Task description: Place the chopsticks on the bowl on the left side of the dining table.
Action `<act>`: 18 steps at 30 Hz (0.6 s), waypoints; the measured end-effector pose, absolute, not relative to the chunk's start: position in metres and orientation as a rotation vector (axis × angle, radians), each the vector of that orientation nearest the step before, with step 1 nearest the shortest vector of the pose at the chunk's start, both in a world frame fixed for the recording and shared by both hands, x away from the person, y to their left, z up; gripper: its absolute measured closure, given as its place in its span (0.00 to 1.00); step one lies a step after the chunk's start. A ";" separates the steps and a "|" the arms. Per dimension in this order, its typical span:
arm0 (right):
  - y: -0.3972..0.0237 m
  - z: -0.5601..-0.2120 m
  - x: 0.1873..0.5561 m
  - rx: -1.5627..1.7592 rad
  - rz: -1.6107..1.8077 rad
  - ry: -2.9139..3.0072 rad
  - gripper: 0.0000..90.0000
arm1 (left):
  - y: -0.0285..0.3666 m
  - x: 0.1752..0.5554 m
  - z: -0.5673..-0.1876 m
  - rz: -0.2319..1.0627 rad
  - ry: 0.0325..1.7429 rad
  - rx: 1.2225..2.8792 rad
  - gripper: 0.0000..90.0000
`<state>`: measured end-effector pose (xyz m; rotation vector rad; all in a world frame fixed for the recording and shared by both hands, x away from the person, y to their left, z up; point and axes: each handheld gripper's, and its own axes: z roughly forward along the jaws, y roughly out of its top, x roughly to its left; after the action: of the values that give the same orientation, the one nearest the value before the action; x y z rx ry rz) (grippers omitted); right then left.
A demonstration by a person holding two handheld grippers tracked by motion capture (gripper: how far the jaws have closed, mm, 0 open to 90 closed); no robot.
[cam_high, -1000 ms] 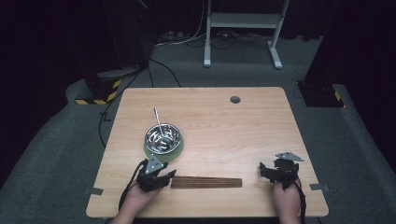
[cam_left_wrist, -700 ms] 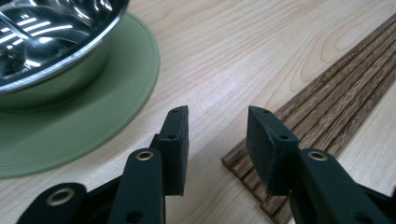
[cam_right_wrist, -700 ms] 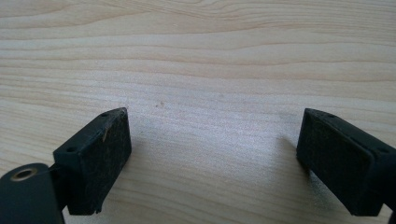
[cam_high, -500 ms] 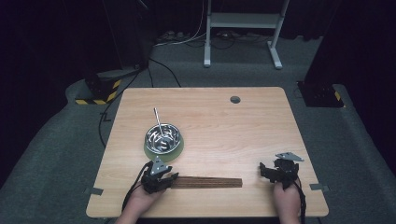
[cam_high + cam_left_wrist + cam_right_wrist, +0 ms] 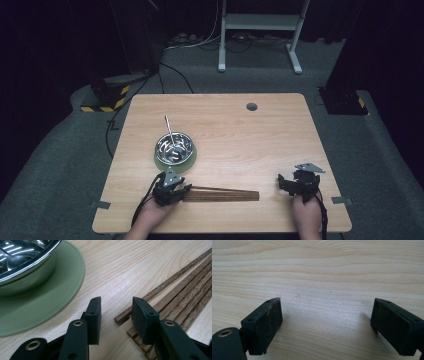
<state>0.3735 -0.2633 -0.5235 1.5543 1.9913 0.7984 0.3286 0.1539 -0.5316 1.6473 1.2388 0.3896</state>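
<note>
A bundle of dark wooden chopsticks (image 5: 225,194) lies flat near the table's front edge. My left gripper (image 5: 184,192) is at their left end. In the left gripper view its jaws (image 5: 116,305) stand apart and have just been closing. The end of one chopstick (image 5: 122,318) lies between the pads without being touched, and the other chopsticks (image 5: 180,292) run under the right jaw. My right gripper (image 5: 282,183) rests at the front right, open over bare wood (image 5: 327,315).
A steel bowl (image 5: 174,147) with a metal utensil (image 5: 169,127) in it stands on a green saucer (image 5: 190,161), just beyond the left gripper; the saucer's rim (image 5: 55,297) is close to the left jaw. A cable hole (image 5: 251,106) lies at the back of the table.
My left gripper has edged a little to the right, onto the left end of the chopsticks. The right gripper has stayed put.
</note>
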 end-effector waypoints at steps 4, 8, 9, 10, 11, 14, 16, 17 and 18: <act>-0.263 -0.525 0.374 1.550 0.804 1.971 0.11 | 0.153 0.331 -0.532 0.382 1.235 1.646 0.67; -0.263 -0.524 0.374 1.551 0.803 1.975 0.11 | 0.151 0.332 -0.532 0.351 1.205 1.661 0.70; -0.263 -0.525 0.374 1.548 0.805 1.970 0.11 | 0.150 0.332 -0.532 0.345 1.202 1.661 0.70; -0.263 -0.525 0.374 1.550 0.804 1.971 0.11 | 0.150 0.332 -0.532 0.345 1.202 1.661 0.71; -0.263 -0.525 0.374 1.548 0.804 1.970 0.11 | 0.150 0.332 -0.532 0.345 1.199 1.663 0.71; -0.262 -0.525 0.374 1.553 0.804 1.970 0.11 | 0.149 0.332 -0.532 0.342 1.200 1.657 0.74; -0.263 -0.525 0.374 1.547 0.803 1.974 0.12 | 0.150 0.332 -0.532 0.346 1.190 1.680 0.76; -0.263 -0.525 0.374 1.549 0.803 1.975 0.12 | 0.149 0.332 -0.532 0.346 1.189 1.670 0.77; -0.263 -0.524 0.374 1.552 0.801 1.982 0.12 | 0.149 0.332 -0.533 0.348 1.188 1.670 0.77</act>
<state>0.3736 -0.2629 -0.5241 1.5519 1.9817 0.8014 0.3318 0.1493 -0.5325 1.6702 1.1878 0.3480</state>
